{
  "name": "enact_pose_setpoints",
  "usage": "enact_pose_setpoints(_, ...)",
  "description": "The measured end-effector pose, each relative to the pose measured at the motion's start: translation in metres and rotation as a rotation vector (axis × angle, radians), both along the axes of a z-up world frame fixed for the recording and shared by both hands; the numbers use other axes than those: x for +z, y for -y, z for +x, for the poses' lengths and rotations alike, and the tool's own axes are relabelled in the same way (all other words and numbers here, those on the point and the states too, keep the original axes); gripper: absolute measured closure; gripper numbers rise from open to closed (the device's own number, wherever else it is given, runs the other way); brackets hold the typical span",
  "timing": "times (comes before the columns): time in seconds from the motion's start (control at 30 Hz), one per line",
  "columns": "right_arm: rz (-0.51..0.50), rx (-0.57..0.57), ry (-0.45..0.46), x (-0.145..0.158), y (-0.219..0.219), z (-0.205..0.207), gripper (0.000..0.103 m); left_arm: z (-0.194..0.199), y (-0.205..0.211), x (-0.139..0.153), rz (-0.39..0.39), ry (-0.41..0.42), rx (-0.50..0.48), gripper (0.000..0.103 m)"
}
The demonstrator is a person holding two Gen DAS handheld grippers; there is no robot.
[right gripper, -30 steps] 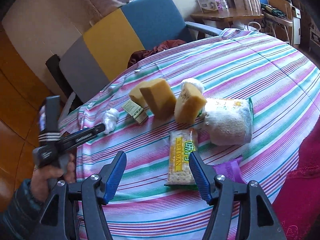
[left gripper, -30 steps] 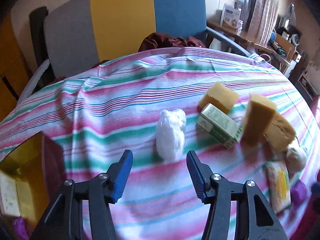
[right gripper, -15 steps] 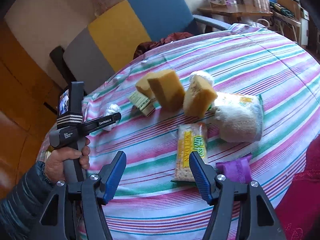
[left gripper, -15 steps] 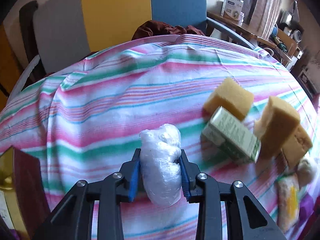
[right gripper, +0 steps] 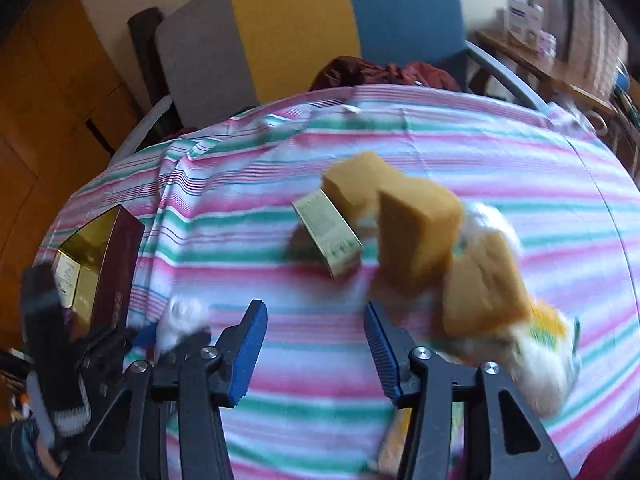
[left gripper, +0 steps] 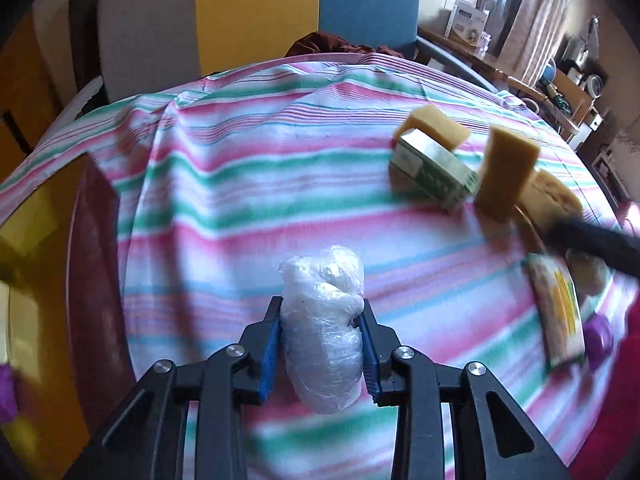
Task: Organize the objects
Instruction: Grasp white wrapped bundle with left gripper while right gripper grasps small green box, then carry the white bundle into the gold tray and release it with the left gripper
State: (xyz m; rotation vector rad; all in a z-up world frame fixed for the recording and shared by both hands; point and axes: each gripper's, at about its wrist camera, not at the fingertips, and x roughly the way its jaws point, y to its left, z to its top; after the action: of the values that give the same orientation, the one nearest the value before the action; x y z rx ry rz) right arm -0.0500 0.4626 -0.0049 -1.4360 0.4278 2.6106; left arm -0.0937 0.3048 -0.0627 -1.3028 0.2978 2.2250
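Observation:
My left gripper (left gripper: 320, 312) is shut on a white plastic-wrapped bundle (left gripper: 324, 332) and holds it above the striped tablecloth (left gripper: 240, 208); it also shows blurred at the lower left of the right wrist view (right gripper: 182, 316). My right gripper (right gripper: 316, 316) is open and empty, over the cloth in front of a green-and-white carton (right gripper: 328, 236) and yellow sponges (right gripper: 416, 232). The carton (left gripper: 434, 168) and sponges (left gripper: 506, 172) lie to the right in the left wrist view.
An open dark red box with a gold lining (right gripper: 100, 256) sits at the table's left edge. A yellow cracker pack (left gripper: 558, 316), a white mesh bundle (right gripper: 540, 372) and a purple item (left gripper: 598, 336) lie on the right. A tricolour chair (right gripper: 300, 32) stands behind the table.
My left gripper closed on the white bundle, lifted it and drew it back toward the table's left. My right gripper moved forward and left toward the carton and sponges, staying open.

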Motion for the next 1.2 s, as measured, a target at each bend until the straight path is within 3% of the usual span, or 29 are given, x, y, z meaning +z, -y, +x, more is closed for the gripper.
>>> enact_pose_setpoints(0.2, 0.116, 0.036, 0.017, -0.022, 0.005, -0.057, 0.053, 0.01, 0.01, -0.003, 0.022, -0.028, -0.015, 0.068)
enact_pose_setpoints(0.37, 0.238, 0.023, 0.025, -0.037, 0.0, -0.071, 0.057, 0.014, 0.01, -0.005, 0.022, -0.062, -0.029, 0.067)
enact_pose_setpoints(0.5, 0.238, 0.046, 0.016, -0.035, -0.004, -0.07, 0.063, 0.017, 0.01, -0.005, 0.024, -0.072, -0.018, 0.067)
enact_pose_setpoints(0.8, 0.257, 0.086, 0.034, -0.045, -0.003, -0.079, 0.063, 0.018, 0.011, -0.006, 0.035, -0.094, -0.009, 0.066)
enact_pose_setpoints(0.97, 0.275, 0.128, 0.047, -0.047, 0.005, -0.079, 0.074, 0.017, 0.01, -0.006, 0.029, -0.084, -0.008, 0.066)
enact_pose_setpoints(1.2, 0.162, 0.194, 0.131, -0.056, 0.009, -0.078, 0.074, 0.018, 0.009, -0.005, 0.014, -0.094, -0.014, 0.066)
